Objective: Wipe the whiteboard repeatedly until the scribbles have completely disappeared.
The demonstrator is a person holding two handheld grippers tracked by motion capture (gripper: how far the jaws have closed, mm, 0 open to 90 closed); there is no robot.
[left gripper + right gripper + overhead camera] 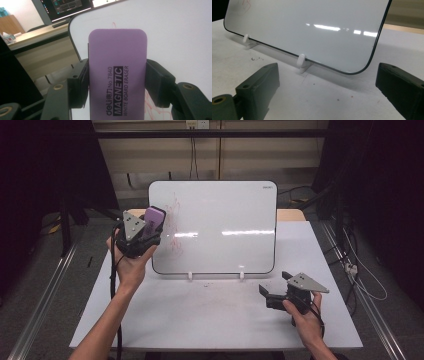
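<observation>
Purple eraser [117, 75] is clamped between the jaws of the left gripper [141, 234], held up against the left edge of the whiteboard [220, 227]. Its lower end is cut off in the left gripper view, and its wiping face is turned away. Faint red marks [172, 227] on the board are too blurred to read. Right gripper [280, 292] rests on the table [200, 315] near the board's right foot, jaws wide apart with nothing between them.
</observation>
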